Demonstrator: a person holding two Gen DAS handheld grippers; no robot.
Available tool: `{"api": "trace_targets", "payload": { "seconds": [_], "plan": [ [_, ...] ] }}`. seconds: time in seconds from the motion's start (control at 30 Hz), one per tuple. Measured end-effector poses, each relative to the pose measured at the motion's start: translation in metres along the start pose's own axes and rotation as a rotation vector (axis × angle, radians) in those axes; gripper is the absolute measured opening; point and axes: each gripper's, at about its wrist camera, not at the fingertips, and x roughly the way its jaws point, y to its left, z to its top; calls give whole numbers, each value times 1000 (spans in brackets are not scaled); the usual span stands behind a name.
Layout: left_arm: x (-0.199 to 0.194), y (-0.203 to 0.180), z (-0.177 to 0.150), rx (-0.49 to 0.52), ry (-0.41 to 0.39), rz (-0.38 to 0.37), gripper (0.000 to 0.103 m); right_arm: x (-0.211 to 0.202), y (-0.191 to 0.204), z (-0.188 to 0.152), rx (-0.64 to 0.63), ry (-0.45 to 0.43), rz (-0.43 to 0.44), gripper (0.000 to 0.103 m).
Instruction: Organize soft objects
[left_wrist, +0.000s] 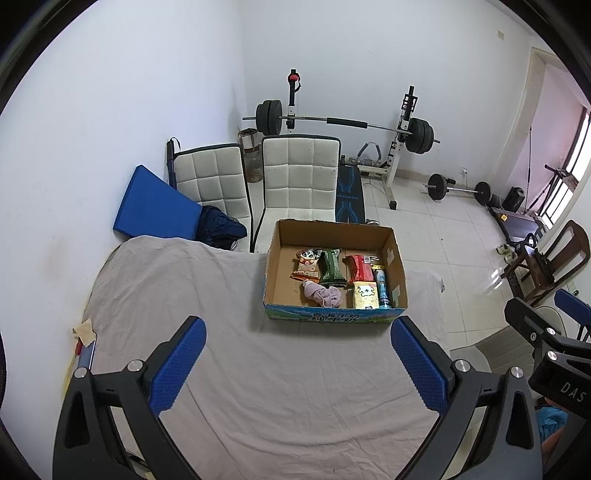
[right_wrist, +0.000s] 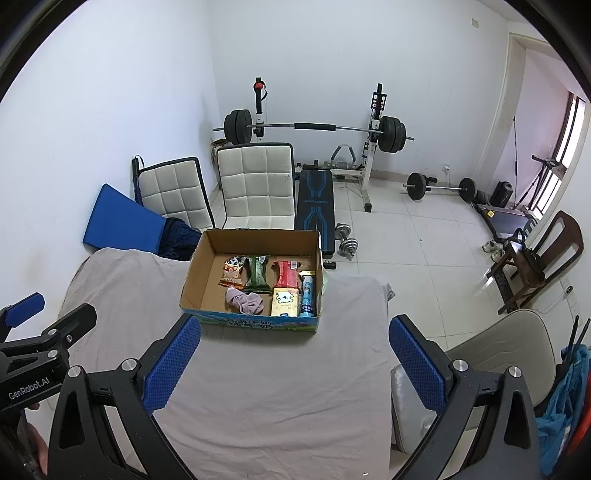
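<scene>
grey-sheeted table (left_wrist: 258, 369): one box (left_wrist: 334, 317), six items; both left gripper (left_wrist: 299, 365) and right gripper (right_wrist: 295, 365) agape, empty

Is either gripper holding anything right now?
No: the left gripper and right gripper both hang open over the grey sheet, short of the cardboard box.

An open cardboard box (left_wrist: 334, 236) sits on the gray-sheeted counter (left_wrist: 258, 369), holding every item. Along its far side lie a panda-print snack bag (left_wrist: 306, 264), a green packet (left_wrist: 331, 271) and a red packet (left_wrist: 360, 267), side by side. Nearer, a crumpled pink cloth (left_wrist: 322, 294) lies loosely bunched beside a yellow pack with a cartoon face (left_wrist: 365, 294). A blue tube (left_wrist: 382, 288) lies lengthwise against the right wall.
</scene>
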Motion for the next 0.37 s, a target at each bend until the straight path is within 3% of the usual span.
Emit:
{"api": "trace_targets", "payload": {
  "seconds": [0.37],
  "plan": [
    [-2, 1, 1, 0, -9, 2, 103, -3, -2, -2, -1, -4, -3, 103]
  ]
}}
